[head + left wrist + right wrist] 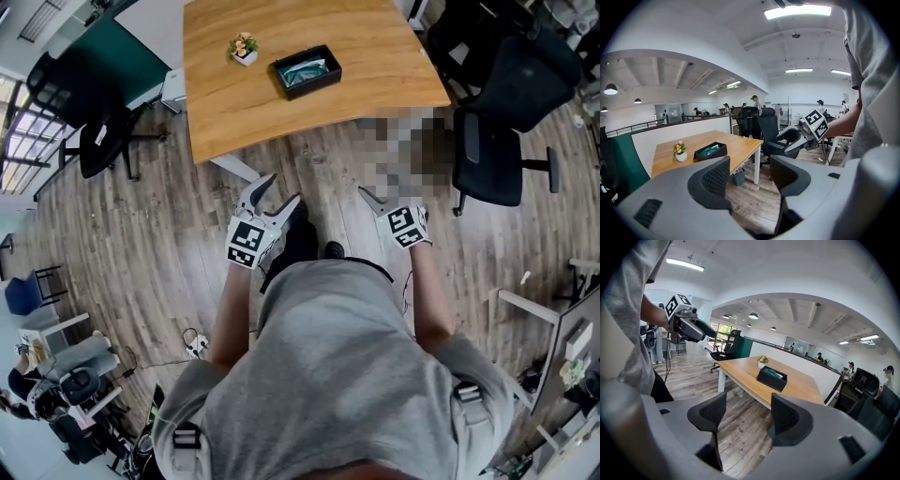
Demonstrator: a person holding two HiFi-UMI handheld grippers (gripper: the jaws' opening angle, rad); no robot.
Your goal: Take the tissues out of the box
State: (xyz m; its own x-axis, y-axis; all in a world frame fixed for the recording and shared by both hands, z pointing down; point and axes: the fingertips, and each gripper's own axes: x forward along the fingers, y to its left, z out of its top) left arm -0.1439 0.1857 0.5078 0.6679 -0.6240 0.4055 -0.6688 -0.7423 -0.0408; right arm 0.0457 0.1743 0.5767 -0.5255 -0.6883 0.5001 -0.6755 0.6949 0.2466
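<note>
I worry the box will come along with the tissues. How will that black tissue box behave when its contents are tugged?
The black tissue box is low and wide, so it probably won't tip. It looks light and nothing pins it, so it may lift or slide on the smooth wooden table, perhaps into the small potted plant beside it.

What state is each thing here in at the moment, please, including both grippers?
tissue box, open-topped, teal contents inside, flat on the table
potted plant, upright, beside the box, not touching it
left gripper, open, empty
right gripper, open, empty
</note>
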